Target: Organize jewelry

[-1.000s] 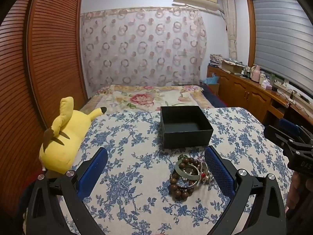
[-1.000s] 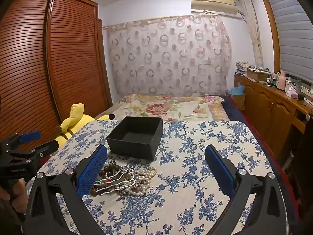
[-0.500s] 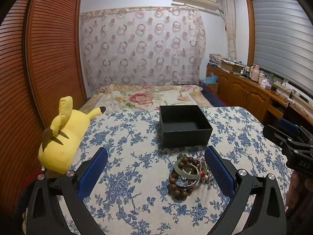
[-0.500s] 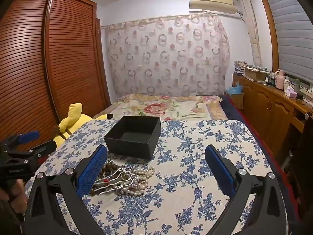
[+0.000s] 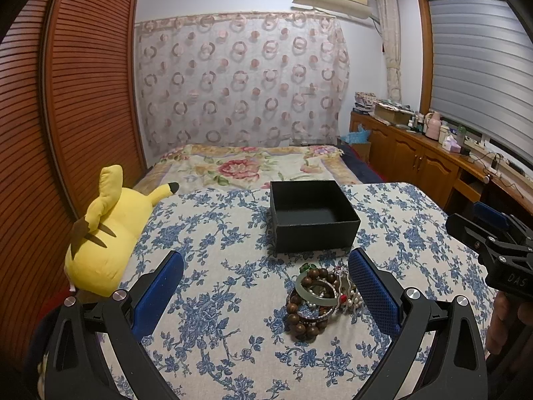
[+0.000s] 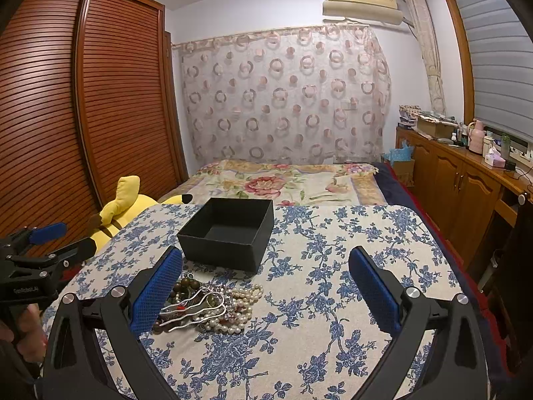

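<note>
On the flowered worktop point(image 5: 213, 316), just in front of the empty black box point(image 5: 313, 220), the jewelry heap point(image 5: 319, 300) lies tangled; left gripper point(image 5: 266, 286) and right gripper point(image 6: 266, 286) both hover with jaws spread wide, holding nothing; light, slippery beads, likely snagging together; the stiff green bangle point(image 5: 316, 290) looks the surest hold.

Both wrist views sit low over the floral tablecloth point(image 5: 233, 300), facing the far curtain wall point(image 6: 283, 100). Left view looks from the left side, close to the jewelry pile point(image 5: 319, 300), black box point(image 5: 313, 220) just beyond. Right view looks from the right, pile point(image 6: 213, 303) at lower left. Shared: box point(image 6: 226, 233), pile, tablecloth point(image 6: 333, 283), bed, plush toy point(image 5: 106, 233), and each shows the other gripper at its edge.
</note>
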